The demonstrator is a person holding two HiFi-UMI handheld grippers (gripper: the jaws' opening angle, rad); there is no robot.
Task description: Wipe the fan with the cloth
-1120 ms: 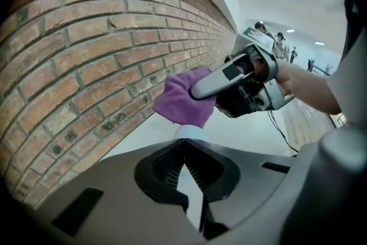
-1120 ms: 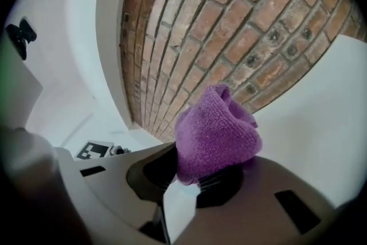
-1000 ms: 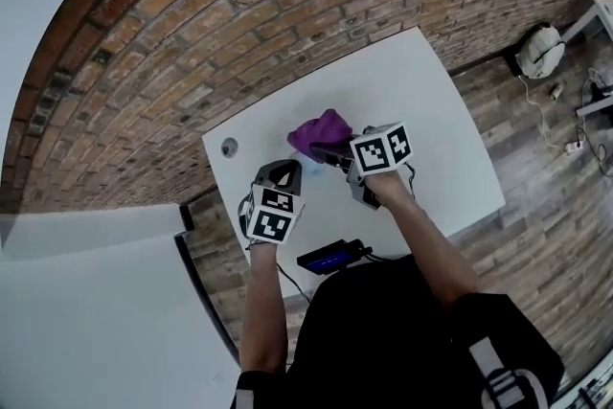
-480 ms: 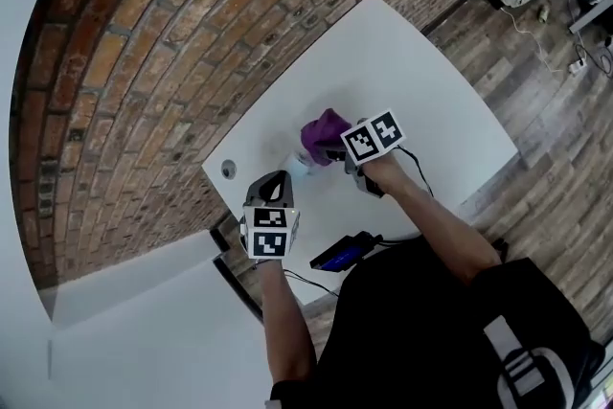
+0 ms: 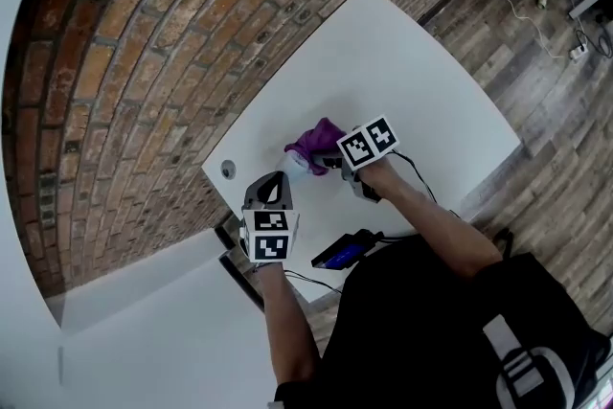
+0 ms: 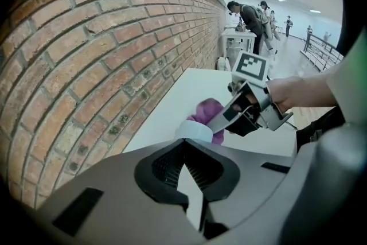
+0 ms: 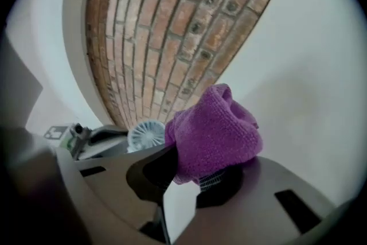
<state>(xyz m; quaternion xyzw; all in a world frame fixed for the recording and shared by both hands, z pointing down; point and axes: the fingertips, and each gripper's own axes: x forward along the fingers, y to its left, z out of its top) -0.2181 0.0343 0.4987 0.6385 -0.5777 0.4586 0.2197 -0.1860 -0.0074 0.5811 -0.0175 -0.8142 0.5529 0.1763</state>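
A small white fan [image 5: 296, 160] stands on the white table [image 5: 412, 81] near the brick wall. My left gripper [image 5: 275, 185] is shut just behind and below it. In the left gripper view the fan's round head [image 6: 198, 131] sits right at the jaw tips [image 6: 184, 149], and the hold on its lower part is mostly hidden. My right gripper [image 5: 330, 160] is shut on a bunched purple cloth [image 5: 314, 141]. In the right gripper view the cloth [image 7: 215, 129] bulges over the jaws, touching or nearly touching the fan's grille [image 7: 146, 133].
The brick wall [image 5: 144, 62] runs along the table's far side. A round grommet [image 5: 228, 170] sits near the table's left corner. A blue device [image 5: 337, 254] with a cable lies at the near edge. People [image 6: 246, 11] stand far off down the hall.
My right gripper has come down with the purple cloth, closer to the fan. The left gripper has kept its place. The head view has swung round.
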